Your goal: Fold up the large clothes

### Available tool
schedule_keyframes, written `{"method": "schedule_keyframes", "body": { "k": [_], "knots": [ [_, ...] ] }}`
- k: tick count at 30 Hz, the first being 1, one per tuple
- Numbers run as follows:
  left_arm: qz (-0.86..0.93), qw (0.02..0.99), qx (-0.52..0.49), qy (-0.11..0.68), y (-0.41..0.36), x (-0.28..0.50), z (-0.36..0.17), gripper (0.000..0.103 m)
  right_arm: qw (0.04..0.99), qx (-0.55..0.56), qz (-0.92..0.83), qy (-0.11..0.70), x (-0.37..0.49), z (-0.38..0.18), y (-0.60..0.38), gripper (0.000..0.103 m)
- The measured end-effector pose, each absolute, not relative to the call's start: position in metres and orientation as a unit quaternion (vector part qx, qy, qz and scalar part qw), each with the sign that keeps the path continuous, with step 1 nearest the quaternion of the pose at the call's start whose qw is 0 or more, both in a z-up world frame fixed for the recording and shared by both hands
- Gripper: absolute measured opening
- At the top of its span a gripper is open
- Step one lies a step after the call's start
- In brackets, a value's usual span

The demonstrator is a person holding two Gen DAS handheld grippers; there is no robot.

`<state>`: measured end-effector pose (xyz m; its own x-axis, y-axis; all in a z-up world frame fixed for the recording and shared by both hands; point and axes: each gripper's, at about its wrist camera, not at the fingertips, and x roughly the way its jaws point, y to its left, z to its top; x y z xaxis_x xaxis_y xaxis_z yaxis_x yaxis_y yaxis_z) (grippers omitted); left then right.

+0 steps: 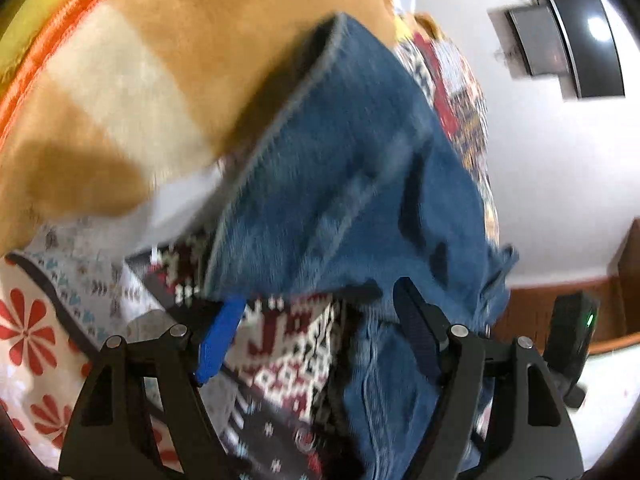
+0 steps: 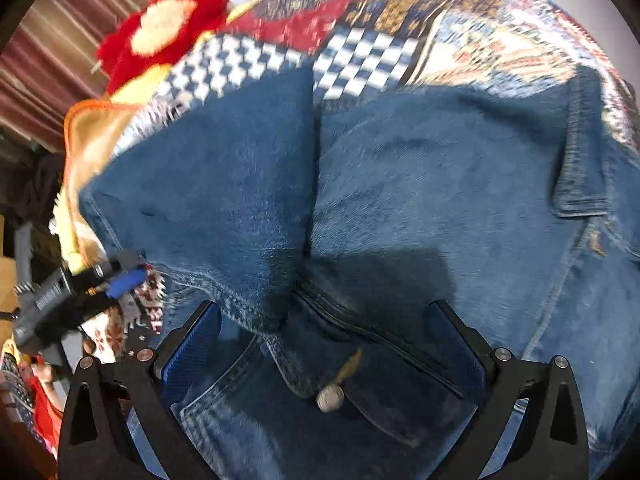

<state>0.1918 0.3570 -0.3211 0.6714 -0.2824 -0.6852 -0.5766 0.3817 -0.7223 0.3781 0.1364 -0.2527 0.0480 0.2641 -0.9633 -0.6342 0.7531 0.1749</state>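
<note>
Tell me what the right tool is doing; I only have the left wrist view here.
Observer: The right tool stands open over the denim garment, with nothing pinched.
Operator: Which part of the denim is under it?
Observer: The fastening end: a metal button lies between its fingers.
Operator: What lies beyond the denim?
Observer: A patchwork cloth with blue and white checks, and past it something fuzzy and red with a cream centre.
</note>
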Motion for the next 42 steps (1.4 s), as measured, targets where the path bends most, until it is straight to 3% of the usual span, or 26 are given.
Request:
{"method": "schedule_keyframes", "body": {
  "k": [4,7,9,13,22,31,37,42],
  "knots": [
    [0.153,0.740,-0.540,0.371,0.364,0.196,-0.319,0.071,0.706,-0.181,0.316,0.607,0.372,-0.265,0.145,0.103],
    [0.190,0.772,-0.474,0.379,0.353,0.203,-0.309,0.056,0.705,-0.207,0.324,0.596,0.364,-0.265,0.148,0.103],
    [0.221,0.799,-0.396,0.395,0.336,0.212,-0.299,0.038,0.704,-0.209,0.327,0.595,0.362,-0.264,0.147,0.103],
    [0.235,0.839,-0.307,0.382,0.315,0.219,-0.268,0.023,0.712,-0.179,0.326,0.596,0.364,-0.250,0.130,0.103],
    [0.182,0.918,-0.185,0.300,0.290,0.227,-0.149,0.018,0.779,-0.136,0.278,0.545,0.389,-0.190,0.030,0.103],
    [0.035,0.968,-0.088,0.234,0.178,0.276,-0.029,0.016,0.818,-0.038,0.246,0.518,0.403,-0.150,-0.079,0.103],
    [-0.056,0.967,-0.049,0.245,0.090,0.317,-0.007,0.015,0.836,0.010,0.234,0.497,0.401,-0.132,-0.146,0.103],
    [-0.127,0.944,-0.045,0.302,0.024,0.344,-0.031,0.015,0.843,0.049,0.229,0.484,0.393,-0.114,-0.196,0.103]
  ]
}}
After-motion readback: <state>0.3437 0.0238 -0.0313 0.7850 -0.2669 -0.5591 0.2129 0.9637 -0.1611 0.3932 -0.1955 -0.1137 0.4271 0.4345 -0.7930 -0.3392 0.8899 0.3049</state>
